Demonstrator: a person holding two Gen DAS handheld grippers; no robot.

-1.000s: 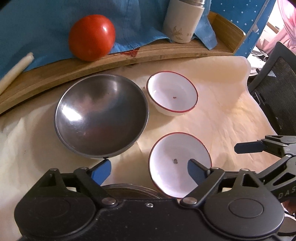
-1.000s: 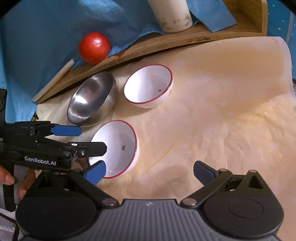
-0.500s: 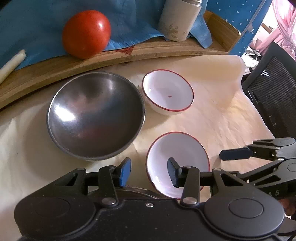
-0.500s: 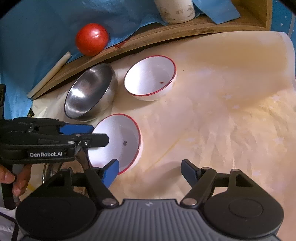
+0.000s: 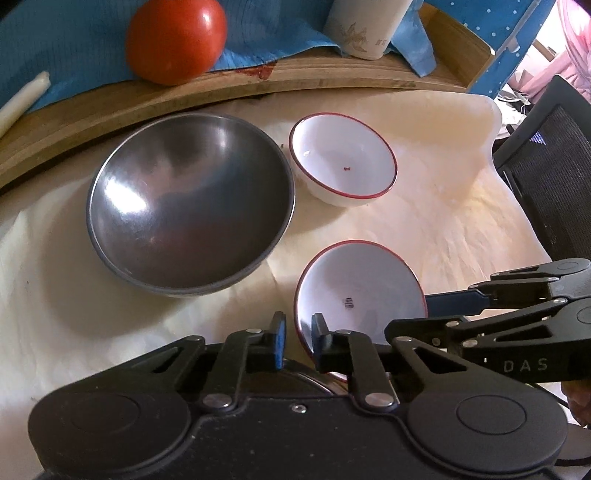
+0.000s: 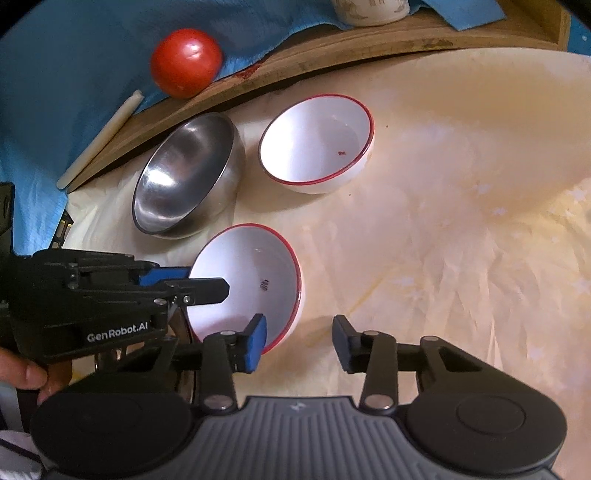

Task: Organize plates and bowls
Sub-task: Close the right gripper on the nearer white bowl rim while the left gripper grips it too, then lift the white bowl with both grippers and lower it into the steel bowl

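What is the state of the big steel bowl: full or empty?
Empty. Both wrist views look into the steel bowl and show only bare, shiny metal with reflections, nothing lying in it.

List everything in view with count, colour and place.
steel bowl: one, silver, left
far white bowl: one, red-rimmed, beside steel bowl
near white bowl: one, red-rimmed, between grippers
tomato: one, red, on cloth
cloth: one, blue, over tray
wooden tray: one, brown, behind
cup: one, cream, on tray
paper: one, cream, under bowls
left gripper: one, black, jaws just closed on near white bowl's rim
right gripper: one, black, jaws closing, open astride that rim
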